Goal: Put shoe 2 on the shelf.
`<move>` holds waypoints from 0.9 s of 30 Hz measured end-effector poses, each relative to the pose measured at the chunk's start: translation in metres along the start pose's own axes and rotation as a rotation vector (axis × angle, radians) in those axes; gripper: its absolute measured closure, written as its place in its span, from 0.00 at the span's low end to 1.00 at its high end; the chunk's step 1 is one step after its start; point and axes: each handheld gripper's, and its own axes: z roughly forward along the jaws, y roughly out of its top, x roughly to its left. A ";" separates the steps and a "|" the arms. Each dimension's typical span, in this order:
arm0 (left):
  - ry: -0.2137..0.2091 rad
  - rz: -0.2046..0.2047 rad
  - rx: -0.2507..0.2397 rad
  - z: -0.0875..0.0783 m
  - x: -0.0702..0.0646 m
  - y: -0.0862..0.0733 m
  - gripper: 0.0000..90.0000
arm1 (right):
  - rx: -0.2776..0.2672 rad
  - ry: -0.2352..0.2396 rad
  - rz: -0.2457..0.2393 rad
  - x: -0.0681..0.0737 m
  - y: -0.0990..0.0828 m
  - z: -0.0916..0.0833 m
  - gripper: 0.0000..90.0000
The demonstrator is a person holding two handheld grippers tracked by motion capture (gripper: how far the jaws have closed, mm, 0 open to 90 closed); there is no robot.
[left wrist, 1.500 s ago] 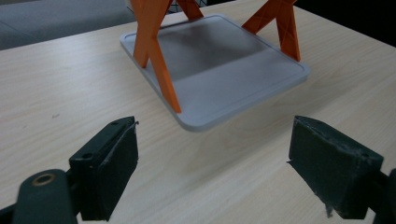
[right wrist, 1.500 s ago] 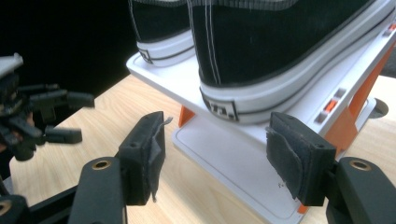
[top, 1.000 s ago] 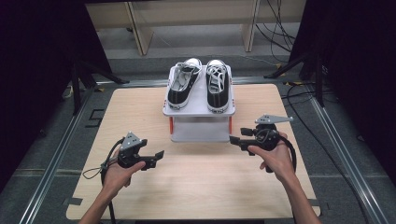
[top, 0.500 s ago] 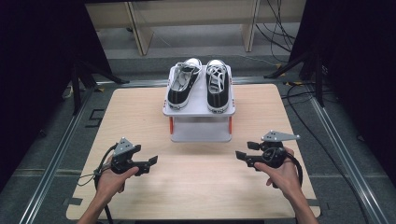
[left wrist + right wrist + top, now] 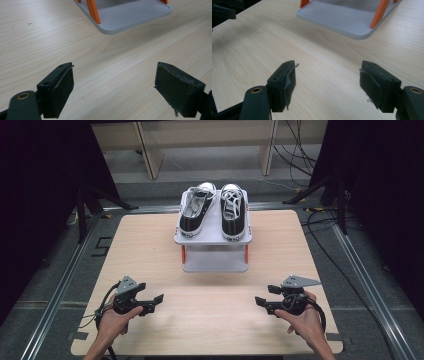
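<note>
**Both grippers empty at the near edge, shoes on the rack**

The landmark is the small grey rack with orange legs, standing at the middle of the far half of the wooden desk. On its top shelf sit two black-and-white sneakers side by side: the left shoe slightly angled, the right shoe straight, toes pointing away from the person. Its lower shelf is bare.

The left gripper is nearer the person than the rack and off to its left, well apart from it, held in the person's left hand. In the left gripper view its fingers stand wide, released, with only bare wood between them and a corner of the rack's base ahead.

The right gripper is nearer than the rack too, off to its right and well apart from it, held by the right hand. Its fingers are spread and grasp nothing; they have just been opening, with plain desk between them and the rack's base ahead.
</note>
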 end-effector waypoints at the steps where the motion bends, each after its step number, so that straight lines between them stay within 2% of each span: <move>1: 0.010 0.020 0.018 -0.001 0.000 -0.002 0.17 | 0.004 0.010 0.043 0.003 -0.002 -0.001 0.33; 2: 0.010 0.020 0.018 -0.001 0.000 -0.002 0.17 | -0.001 0.001 0.004 0.001 -0.002 -0.002 0.33; 4: 0.008 0.019 0.010 -0.001 -0.001 -0.004 0.17 | -0.011 0.000 0.004 0.001 -0.004 -0.002 0.33; 5: 0.011 0.019 0.013 -0.002 -0.002 -0.005 0.17 | -0.005 0.019 0.023 0.001 -0.006 -0.002 0.33; 6: 0.014 0.025 0.021 -0.003 -0.002 -0.006 0.17 | -0.010 0.007 0.002 0.001 -0.008 -0.002 0.32; 7: 0.015 0.028 0.023 -0.003 -0.002 -0.007 0.17 | 0.027 -0.011 0.040 0.004 -0.012 -0.003 0.31; 8: 0.014 0.027 0.024 -0.003 -0.002 -0.008 0.17 | 0.005 0.000 0.007 0.002 -0.013 -0.001 0.31; 9: 0.006 0.020 0.013 -0.003 -0.003 -0.010 0.17 | 0.019 0.008 0.002 0.002 -0.014 -0.001 0.31; 10: 0.017 0.034 0.029 -0.003 -0.002 -0.011 0.17 | 0.012 0.003 0.005 0.003 -0.016 -0.001 0.30; 12: 0.012 0.028 0.034 -0.005 -0.003 -0.012 0.17 | 0.018 0.001 -0.007 0.003 -0.019 -0.003 0.30; 14: 0.005 0.023 0.021 -0.006 -0.005 -0.015 0.17 | 0.016 0.002 -0.020 0.004 -0.023 -0.003 0.28; 17: 0.002 0.021 0.028 -0.009 -0.006 -0.020 0.17 | 0.019 0.005 0.000 0.006 -0.026 -0.005 0.27; 18: 0.012 0.037 0.039 -0.009 -0.006 -0.021 0.17 | 0.019 -0.005 -0.008 0.005 -0.029 -0.004 0.26; 19: 0.001 0.025 0.041 -0.009 -0.006 -0.024 0.17 | 0.017 0.004 0.014 0.006 -0.031 -0.003 0.26; 21: -0.001 0.022 0.042 -0.009 -0.007 -0.025 0.17 | 0.039 0.003 0.003 0.006 -0.034 -0.007 0.25; 22: 0.004 0.030 0.043 -0.009 -0.007 -0.025 0.17 | 0.038 -0.012 -0.016 0.006 -0.035 -0.007 0.25; 26: 0.002 0.041 0.056 -0.007 -0.008 -0.026 0.17 | 0.048 -0.021 -0.001 0.008 -0.038 -0.007 0.25; 27: -0.007 0.031 0.050 -0.006 -0.009 -0.027 0.17 | 0.048 -0.021 -0.001 0.008 -0.038 -0.007 0.25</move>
